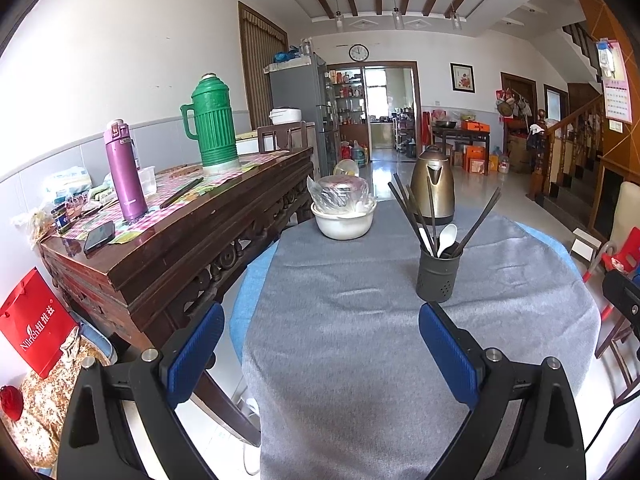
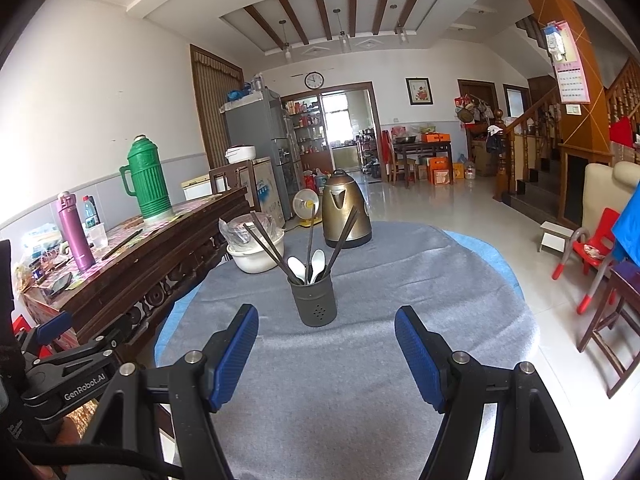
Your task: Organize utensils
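A dark grey utensil holder (image 1: pixel 437 274) stands upright on the grey cloth of the round table (image 1: pixel 340 320). Several dark chopsticks (image 1: pixel 412 208) and two white spoons (image 1: pixel 446 238) stick out of it. It also shows in the right wrist view (image 2: pixel 314 298), with chopsticks (image 2: pixel 268 246) and spoons (image 2: pixel 316 262). My left gripper (image 1: pixel 322 320) is open and empty, the holder just beyond its right finger. My right gripper (image 2: pixel 326 326) is open and empty, the holder just ahead between its fingertips.
A bronze kettle (image 1: pixel 433 184) and a white bowl with a bagged pot (image 1: pixel 344 216) stand at the table's far side. A wooden sideboard (image 1: pixel 168 240) on the left carries a green thermos (image 1: pixel 212 124), purple flask (image 1: pixel 124 172) and phone. Red chairs (image 2: pixel 592 252) stand right.
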Motion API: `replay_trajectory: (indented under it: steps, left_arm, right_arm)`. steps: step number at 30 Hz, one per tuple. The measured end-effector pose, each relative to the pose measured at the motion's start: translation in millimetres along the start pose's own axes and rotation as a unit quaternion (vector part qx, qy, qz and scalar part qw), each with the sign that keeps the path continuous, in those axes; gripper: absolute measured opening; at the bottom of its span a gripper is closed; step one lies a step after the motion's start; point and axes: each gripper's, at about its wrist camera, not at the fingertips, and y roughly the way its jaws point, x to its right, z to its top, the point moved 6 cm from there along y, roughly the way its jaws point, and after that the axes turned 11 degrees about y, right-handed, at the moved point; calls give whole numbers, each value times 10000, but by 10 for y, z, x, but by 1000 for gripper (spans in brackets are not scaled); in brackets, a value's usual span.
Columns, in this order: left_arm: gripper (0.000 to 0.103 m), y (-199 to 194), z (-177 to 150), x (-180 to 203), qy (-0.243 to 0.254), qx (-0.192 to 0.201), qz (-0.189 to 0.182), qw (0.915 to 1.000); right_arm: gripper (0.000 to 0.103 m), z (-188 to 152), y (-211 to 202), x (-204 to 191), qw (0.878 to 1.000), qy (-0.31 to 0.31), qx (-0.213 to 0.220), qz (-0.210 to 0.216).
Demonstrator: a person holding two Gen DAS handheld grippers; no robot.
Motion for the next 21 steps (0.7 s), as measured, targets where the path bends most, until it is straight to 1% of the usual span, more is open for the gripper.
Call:
replay_trajectory:
  steps: [21]
  left_arm:
    - [98, 16, -48, -59, -81, -51, 79, 9999]
  right_arm:
    - [74, -54, 20, 10, 10000, -38, -78, 16]
